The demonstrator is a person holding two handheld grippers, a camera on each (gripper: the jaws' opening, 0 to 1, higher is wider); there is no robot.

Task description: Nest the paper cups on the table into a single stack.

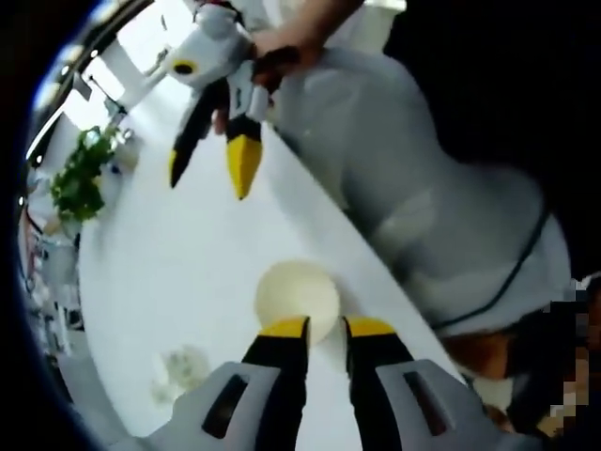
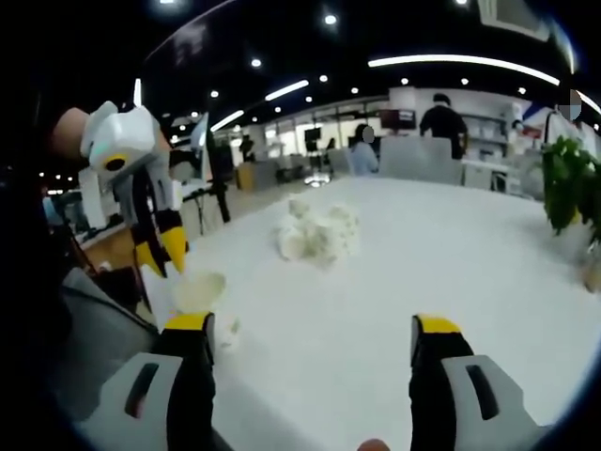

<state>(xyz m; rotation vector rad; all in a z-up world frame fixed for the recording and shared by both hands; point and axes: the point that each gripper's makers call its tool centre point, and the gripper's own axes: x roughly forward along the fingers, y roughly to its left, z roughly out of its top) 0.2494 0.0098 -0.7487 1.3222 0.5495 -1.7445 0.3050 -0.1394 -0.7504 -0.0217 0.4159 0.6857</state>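
Observation:
A cream paper cup (image 1: 295, 295) stands near the table's edge with its mouth facing me. My left gripper (image 1: 329, 327) is shut on its wall, with a yellow-tipped jaw on each side. The right gripper view has the same cup (image 2: 194, 290) at lower left, under the left gripper (image 2: 160, 256) that reaches down to it. My right gripper (image 2: 312, 325) is wide open over the white table (image 2: 451, 263), with nothing between its jaws. It hangs in the air beyond the cup as the right gripper (image 1: 208, 183), well apart from it.
A crumpled white heap (image 2: 319, 235) lies mid-table and appears again as the heap (image 1: 178, 371). A green plant (image 2: 568, 183) stands at the far side. The table edge (image 1: 376, 272) runs close beside the cup, with a person in white (image 1: 423, 178) just beyond it. People stand far behind.

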